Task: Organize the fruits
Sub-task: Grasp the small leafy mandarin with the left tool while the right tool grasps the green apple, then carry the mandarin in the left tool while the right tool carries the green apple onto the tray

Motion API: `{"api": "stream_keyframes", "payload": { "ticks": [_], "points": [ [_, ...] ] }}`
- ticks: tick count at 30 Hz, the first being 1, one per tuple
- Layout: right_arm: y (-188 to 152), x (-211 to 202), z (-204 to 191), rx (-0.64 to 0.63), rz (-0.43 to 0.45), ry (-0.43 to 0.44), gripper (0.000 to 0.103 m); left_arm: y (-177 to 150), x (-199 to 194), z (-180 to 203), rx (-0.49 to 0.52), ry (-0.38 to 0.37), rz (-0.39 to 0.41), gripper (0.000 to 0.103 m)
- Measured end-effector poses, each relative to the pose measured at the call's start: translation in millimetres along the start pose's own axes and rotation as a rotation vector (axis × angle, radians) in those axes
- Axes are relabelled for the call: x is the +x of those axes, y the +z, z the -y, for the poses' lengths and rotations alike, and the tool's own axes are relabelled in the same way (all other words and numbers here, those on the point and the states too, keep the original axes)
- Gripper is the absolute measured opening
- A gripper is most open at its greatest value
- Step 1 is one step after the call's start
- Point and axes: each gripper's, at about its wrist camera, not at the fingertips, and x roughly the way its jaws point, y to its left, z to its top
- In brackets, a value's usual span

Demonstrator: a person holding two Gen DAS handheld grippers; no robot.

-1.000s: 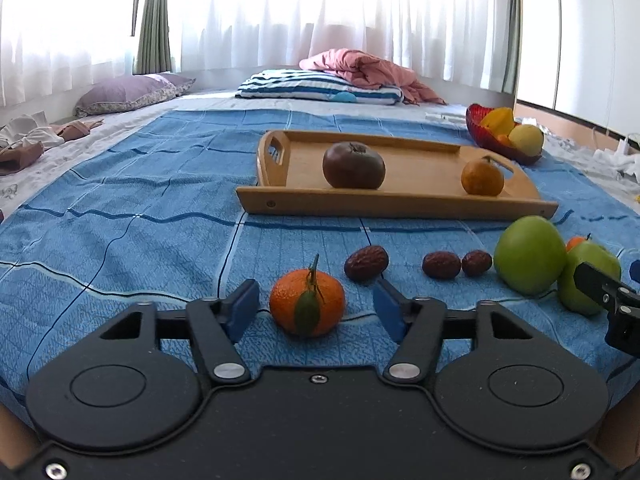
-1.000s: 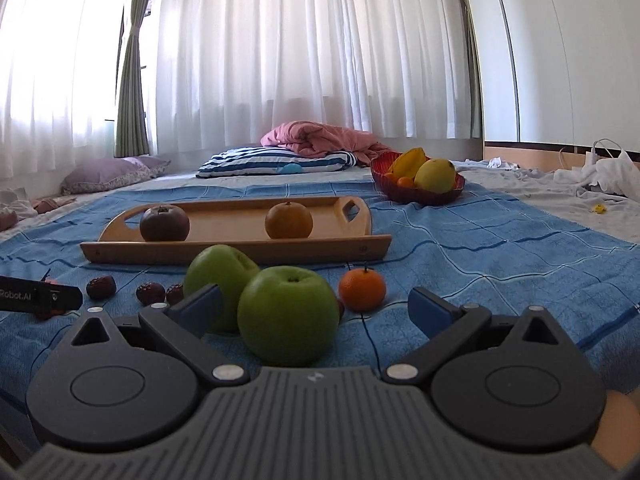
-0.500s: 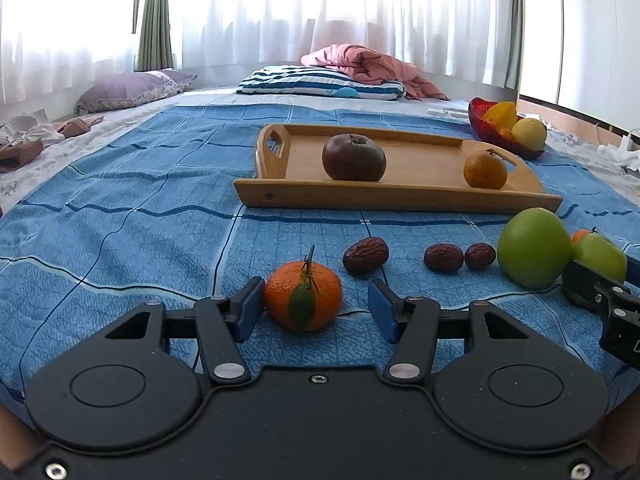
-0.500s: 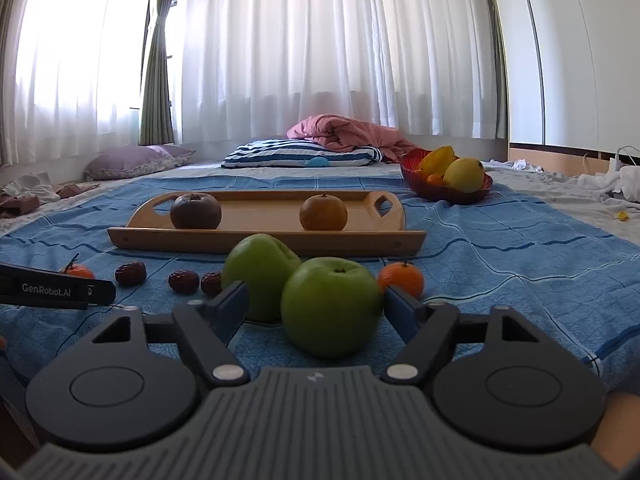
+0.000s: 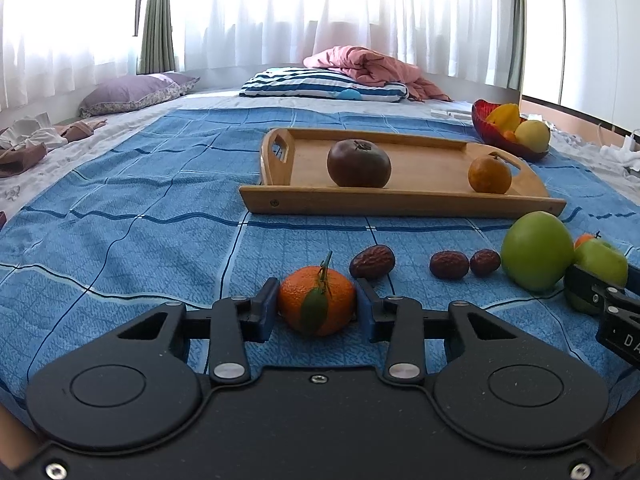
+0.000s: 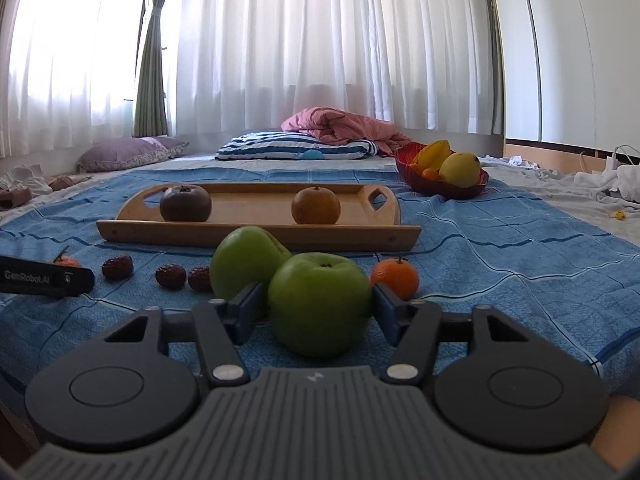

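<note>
Blue checked cloth (image 5: pixel 120 208) covers the bed under everything I am working on. My left gripper (image 5: pixel 316 308) has just been closing its jaws, and its blue pads now sit against both sides of the leafy mandarin (image 5: pixel 317 305), which rests on the cloth between them. My right gripper (image 6: pixel 318 310) has likewise just been drawing its jaws in, and they now pinch the nearer green apple (image 6: pixel 319 302) from either side; that apple sits on the cloth too. Touching it from behind and to the left is a second green apple (image 6: pixel 246 262), and just beside it on the right lies a small mandarin (image 6: pixel 395 278). Three dark red dates (image 5: pixel 448 264) lie in a loose row on the cloth between my two grippers, one close to the leafy mandarin, the other two side by side near the second apple. Farther back stands the wooden tray (image 5: pixel 400 202), carrying a dark brown round fruit (image 5: pixel 359 163) towards its left end and an orange (image 5: pixel 489 173) towards its right, well apart from each other. Beyond the tray's right end a red bowl (image 6: pixel 412 172) holds yellow and orange fruit. At the far end of the bed are a striped pillow (image 6: pixel 296 147) and a pink blanket (image 6: pixel 340 126) bunched on it.
</note>
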Motion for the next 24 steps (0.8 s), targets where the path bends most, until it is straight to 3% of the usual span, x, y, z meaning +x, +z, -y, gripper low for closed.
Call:
{"api": "stream_keyframes", "payload": {
  "ticks": [16, 21, 24],
  "points": [
    [17.6, -7.4, 5.7, 0.028, 0.036, 0.015, 0.060, 38.8, -1.5, -2.5, 0.024, 0.022, 0.069, 0.038],
    [40.4, -2.9, 9.1, 0.038, 0.056, 0.021, 0.060, 66.4, 13.7, -20.1, -0.055, -0.021, 0.034, 0.038],
    [54.6, 4.0, 12.5, 0.042, 0.060, 0.021, 0.060, 84.6, 18.4, -27.2, -0.064, -0.015, 0.054, 0.038]
  ]
}}
